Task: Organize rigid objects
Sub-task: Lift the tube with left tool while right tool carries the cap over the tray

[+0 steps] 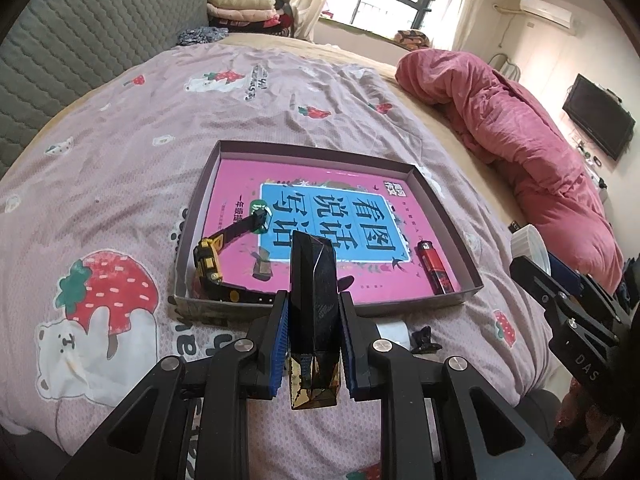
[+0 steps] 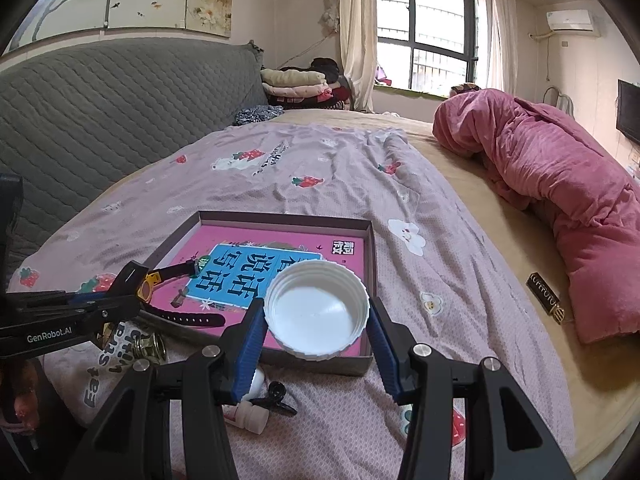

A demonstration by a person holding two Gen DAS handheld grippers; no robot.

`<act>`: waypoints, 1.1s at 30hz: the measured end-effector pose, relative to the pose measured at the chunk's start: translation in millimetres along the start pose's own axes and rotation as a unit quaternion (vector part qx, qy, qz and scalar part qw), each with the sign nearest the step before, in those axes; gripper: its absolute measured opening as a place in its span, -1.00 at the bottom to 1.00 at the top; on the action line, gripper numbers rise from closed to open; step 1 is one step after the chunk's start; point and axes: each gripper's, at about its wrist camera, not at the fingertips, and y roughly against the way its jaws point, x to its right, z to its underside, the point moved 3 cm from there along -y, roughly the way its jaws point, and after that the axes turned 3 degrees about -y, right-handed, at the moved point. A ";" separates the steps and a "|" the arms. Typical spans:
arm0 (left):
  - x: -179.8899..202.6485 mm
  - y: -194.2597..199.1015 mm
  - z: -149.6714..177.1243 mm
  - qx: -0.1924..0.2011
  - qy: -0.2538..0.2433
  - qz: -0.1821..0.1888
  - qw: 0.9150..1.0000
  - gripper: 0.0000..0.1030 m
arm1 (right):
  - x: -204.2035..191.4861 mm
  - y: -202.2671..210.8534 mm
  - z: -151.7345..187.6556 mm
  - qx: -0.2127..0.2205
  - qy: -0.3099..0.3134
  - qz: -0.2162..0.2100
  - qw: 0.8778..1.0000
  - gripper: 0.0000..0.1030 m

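My left gripper [image 1: 314,298] is shut on a black faceted bottle with a gold base [image 1: 314,280], held just in front of the near rim of a shallow cardboard tray [image 1: 320,148]. Inside the tray lie a pink book [image 1: 240,176], a yellow-and-black watch [image 1: 208,260] at the left and a red lighter [image 1: 434,266] at the right. My right gripper [image 2: 316,312] is shut on a white ribbed cap [image 2: 316,314], hollow side up, over the tray's [image 2: 280,216] near right corner. The left gripper [image 2: 80,312] shows at the left of the right wrist view.
The tray sits on a strawberry-print sheet [image 1: 120,160]. A small white bottle [image 2: 248,412] and a black clip [image 2: 276,398] lie in front of the tray. A black-and-gold item [image 2: 546,298] rests beside a rolled pink quilt [image 2: 560,184]. A grey headboard [image 2: 100,112] stands at the left.
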 end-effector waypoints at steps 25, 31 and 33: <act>-14.2 -13.1 -27.2 0.013 0.003 -0.017 1.000 -0.55 | -19.8 -21.5 -23.3 0.011 0.001 -0.016 1.000 -0.03; -19.2 -20.9 -30.5 0.007 0.007 -0.019 1.000 -0.54 | -19.2 -25.9 -25.9 0.008 -0.004 -0.016 1.000 -0.03; -18.7 -23.5 -30.8 0.005 0.004 -0.019 1.000 -0.54 | -19.9 -27.2 -27.1 0.009 -0.003 -0.015 1.000 -0.03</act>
